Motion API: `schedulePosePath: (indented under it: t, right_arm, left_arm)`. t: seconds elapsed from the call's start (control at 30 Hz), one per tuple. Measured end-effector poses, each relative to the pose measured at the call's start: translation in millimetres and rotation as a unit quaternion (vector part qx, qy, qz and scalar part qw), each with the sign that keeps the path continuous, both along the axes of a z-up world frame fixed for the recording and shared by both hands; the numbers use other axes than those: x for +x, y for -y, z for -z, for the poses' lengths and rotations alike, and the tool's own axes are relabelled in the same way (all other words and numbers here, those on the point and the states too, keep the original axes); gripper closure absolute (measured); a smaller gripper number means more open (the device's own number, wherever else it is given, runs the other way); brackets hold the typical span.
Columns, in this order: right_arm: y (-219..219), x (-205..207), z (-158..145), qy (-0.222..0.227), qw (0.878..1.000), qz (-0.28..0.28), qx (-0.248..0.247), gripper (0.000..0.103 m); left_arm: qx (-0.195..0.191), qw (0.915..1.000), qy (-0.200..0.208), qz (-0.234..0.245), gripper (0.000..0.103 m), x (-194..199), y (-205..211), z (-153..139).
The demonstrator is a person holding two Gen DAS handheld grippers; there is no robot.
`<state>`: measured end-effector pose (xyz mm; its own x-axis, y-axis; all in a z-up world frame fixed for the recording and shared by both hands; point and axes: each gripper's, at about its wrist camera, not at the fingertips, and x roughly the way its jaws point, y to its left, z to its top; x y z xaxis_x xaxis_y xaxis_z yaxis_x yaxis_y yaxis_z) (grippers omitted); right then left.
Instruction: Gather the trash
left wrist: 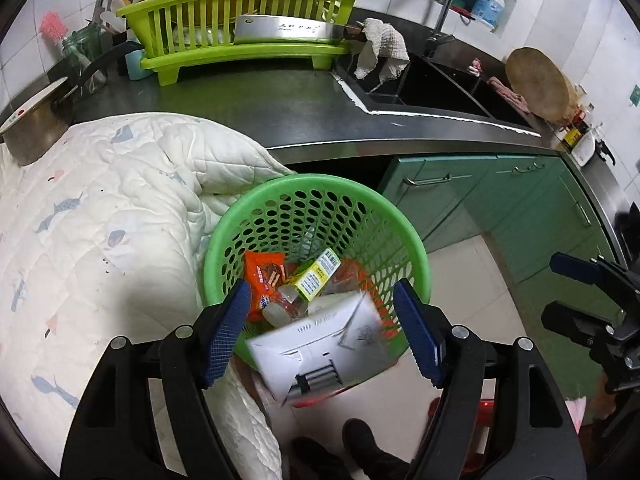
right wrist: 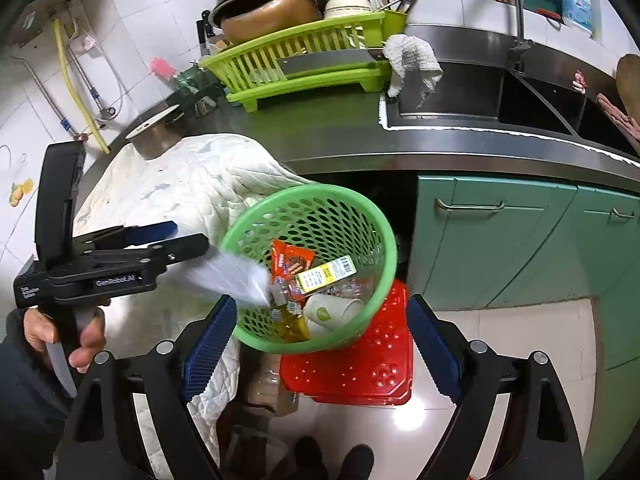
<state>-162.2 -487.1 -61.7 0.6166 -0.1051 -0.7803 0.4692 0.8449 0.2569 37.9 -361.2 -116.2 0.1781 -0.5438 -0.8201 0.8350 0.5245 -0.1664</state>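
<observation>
A green perforated basket (left wrist: 344, 196) stands beside the counter and holds trash: an orange snack wrapper (left wrist: 264, 272), a yellow box (left wrist: 316, 276) and a paper cup (right wrist: 332, 312). My left gripper (left wrist: 320, 332) is open right above the basket. A white carton (left wrist: 320, 348) is blurred between its jaws, apart from both pads, over the basket's near rim. In the right wrist view the same carton (right wrist: 232, 276) shows as a white blur just off the left gripper's tips (right wrist: 192, 240). My right gripper (right wrist: 320, 348) is open and empty, just in front of the basket (right wrist: 280, 200).
A white quilted cloth (left wrist: 100, 220) covers the surface to the left. A steel counter (left wrist: 280, 108) carries a green dish rack (left wrist: 240, 20), a pot (left wrist: 32, 128) and a sink (left wrist: 432, 84). Green cabinets (left wrist: 500, 200) stand behind. A red plastic stool (right wrist: 360, 364) sits under the basket.
</observation>
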Motion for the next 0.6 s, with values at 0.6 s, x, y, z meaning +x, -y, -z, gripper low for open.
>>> schedulePosePath:
  t: [0.6]
  right_arm:
    - [-29,15,-16,0.02,0.999,-0.032,-0.003,0.017]
  left_arm:
    - [-0.036,0.9956,0.029,-0.081,0.016,6,-75,-48]
